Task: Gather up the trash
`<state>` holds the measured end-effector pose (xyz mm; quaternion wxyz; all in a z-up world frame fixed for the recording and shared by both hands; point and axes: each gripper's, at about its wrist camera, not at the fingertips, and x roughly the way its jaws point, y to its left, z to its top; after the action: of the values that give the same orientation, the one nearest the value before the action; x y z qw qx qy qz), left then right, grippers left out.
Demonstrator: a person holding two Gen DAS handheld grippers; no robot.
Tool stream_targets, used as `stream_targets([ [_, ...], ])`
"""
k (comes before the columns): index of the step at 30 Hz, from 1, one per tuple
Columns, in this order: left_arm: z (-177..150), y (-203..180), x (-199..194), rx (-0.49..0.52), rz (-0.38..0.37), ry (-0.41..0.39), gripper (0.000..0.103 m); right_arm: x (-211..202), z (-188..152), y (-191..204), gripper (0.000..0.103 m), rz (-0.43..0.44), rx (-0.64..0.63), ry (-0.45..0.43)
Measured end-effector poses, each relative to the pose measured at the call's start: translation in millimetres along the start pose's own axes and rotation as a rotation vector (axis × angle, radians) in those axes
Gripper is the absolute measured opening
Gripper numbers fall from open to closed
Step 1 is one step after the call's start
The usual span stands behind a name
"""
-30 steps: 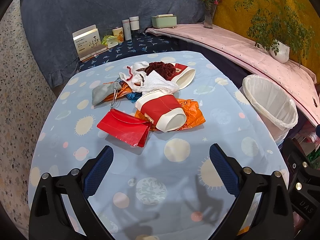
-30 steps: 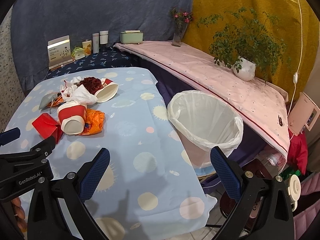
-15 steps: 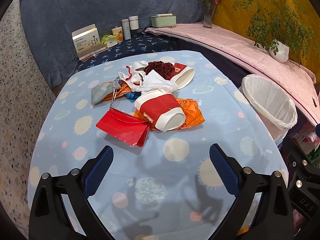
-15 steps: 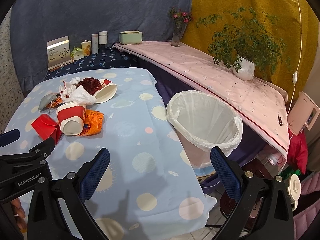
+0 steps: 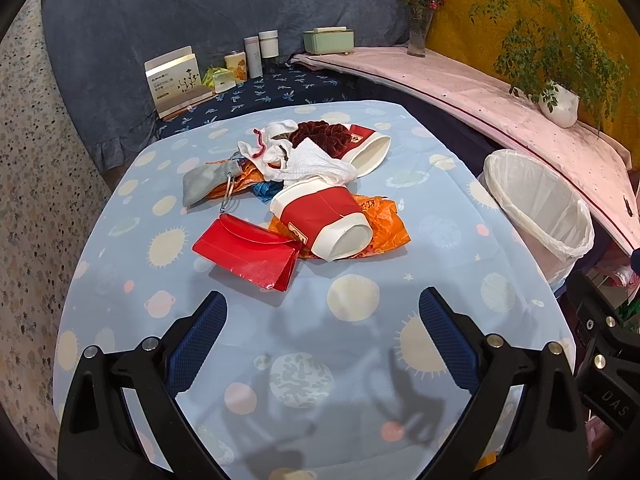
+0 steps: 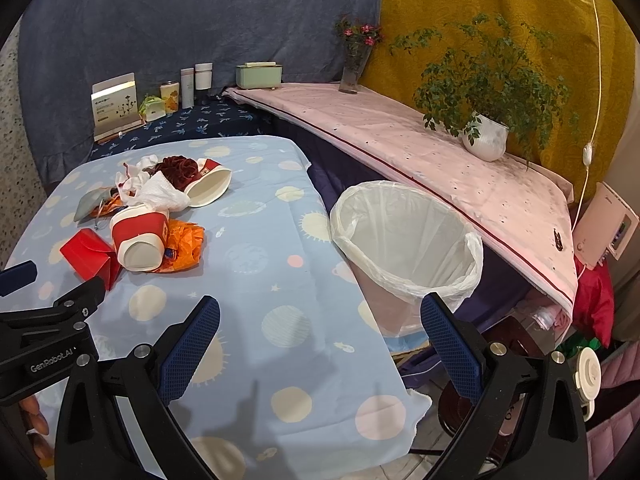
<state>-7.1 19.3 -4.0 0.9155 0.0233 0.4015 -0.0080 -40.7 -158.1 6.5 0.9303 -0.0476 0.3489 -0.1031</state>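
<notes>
Bench (image 5: 352, 344) cloth: pale blue with cream suns and planets. Cup (image 5: 324, 220) red and white; envelope (image 5: 248, 256) red; bag (image 5: 384, 228) orange; bin (image 6: 408, 236) liner white.

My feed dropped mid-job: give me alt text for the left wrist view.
The open left gripper hovers empty over a blue planet-print tablecloth, facing a trash heap: folded red paper pouch, red-and-white paper cup, orange plastic bag. A white-lined bin stands right.

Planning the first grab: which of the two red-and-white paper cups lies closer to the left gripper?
The paper cup lying on the orange plastic bag, beside the red envelope. The other cup lies farther back, behind the white tissue.
</notes>
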Motion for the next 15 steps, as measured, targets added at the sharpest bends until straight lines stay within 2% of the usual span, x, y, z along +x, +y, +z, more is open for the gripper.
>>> stream_targets([
  [15, -0.9, -0.8, -0.5, -0.001, -0.005, -0.003, 0.092, -0.1, -0.3, -4.1, 0.096, -0.005, 0.015, -0.004],
])
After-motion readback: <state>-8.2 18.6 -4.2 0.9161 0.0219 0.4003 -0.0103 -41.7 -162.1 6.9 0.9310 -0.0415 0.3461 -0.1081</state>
